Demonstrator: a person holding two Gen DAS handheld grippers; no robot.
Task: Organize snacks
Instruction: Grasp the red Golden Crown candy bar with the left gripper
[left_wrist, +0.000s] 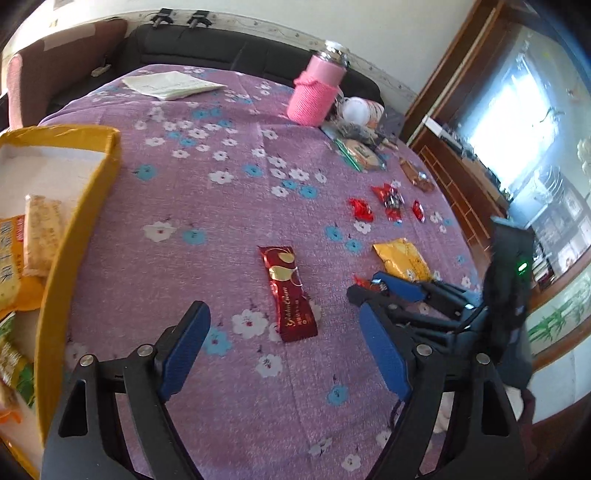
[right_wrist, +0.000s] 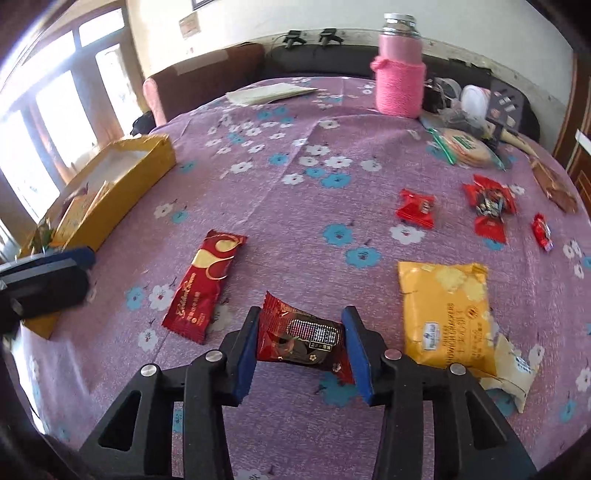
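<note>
My right gripper (right_wrist: 301, 343) is shut on a small dark red snack packet (right_wrist: 301, 339), its blue pads pressing both sides. The left wrist view shows that gripper (left_wrist: 364, 295) low over the cloth beside a yellow cracker bag (left_wrist: 402, 258). My left gripper (left_wrist: 284, 332) is open and empty above a long red wafer bar (left_wrist: 288, 291). The bar (right_wrist: 205, 284) and the yellow bag (right_wrist: 447, 314) also lie either side of my right gripper. A yellow box (left_wrist: 79, 221) holding several snack packets stands at the left; it also shows in the right wrist view (right_wrist: 122, 192).
Several red candies (right_wrist: 487, 206) lie scattered at the right on the purple flowered tablecloth (right_wrist: 314, 155). A pink knitted bottle (right_wrist: 400, 74), a biscuit pack (right_wrist: 469, 147), clutter and a folded paper (right_wrist: 269, 92) stand at the far edge. A dark sofa lies behind.
</note>
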